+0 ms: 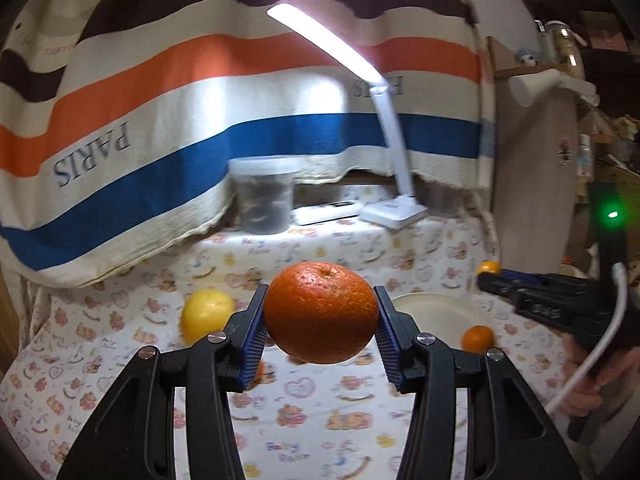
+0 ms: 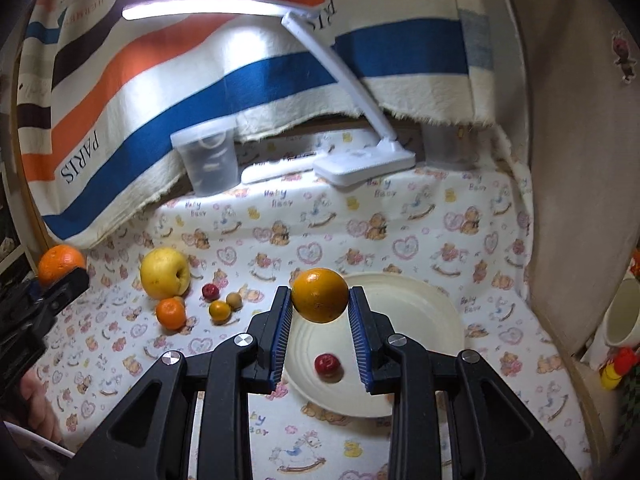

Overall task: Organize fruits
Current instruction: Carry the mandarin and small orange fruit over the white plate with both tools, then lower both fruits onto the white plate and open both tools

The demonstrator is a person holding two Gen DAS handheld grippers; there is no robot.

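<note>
I've got both grippers loaded: L gripper [image 1: 320, 320] fingers clamp a big orange [image 1: 320, 312], R gripper [image 2: 319, 304] pinches a smaller orange [image 2: 320, 295] over the plate [image 2: 424, 312]. Plate holds 1 red fruit [image 2: 327, 364], prob. a cherry; apple [image 2: 165, 273] + approx. 4 smalls left of plate remain.

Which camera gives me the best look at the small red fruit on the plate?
The right wrist view. The small red fruit lies in plain sight on the plate, below the right gripper. In the left wrist view, only part of the plate shows, and that fruit is hidden.
</note>
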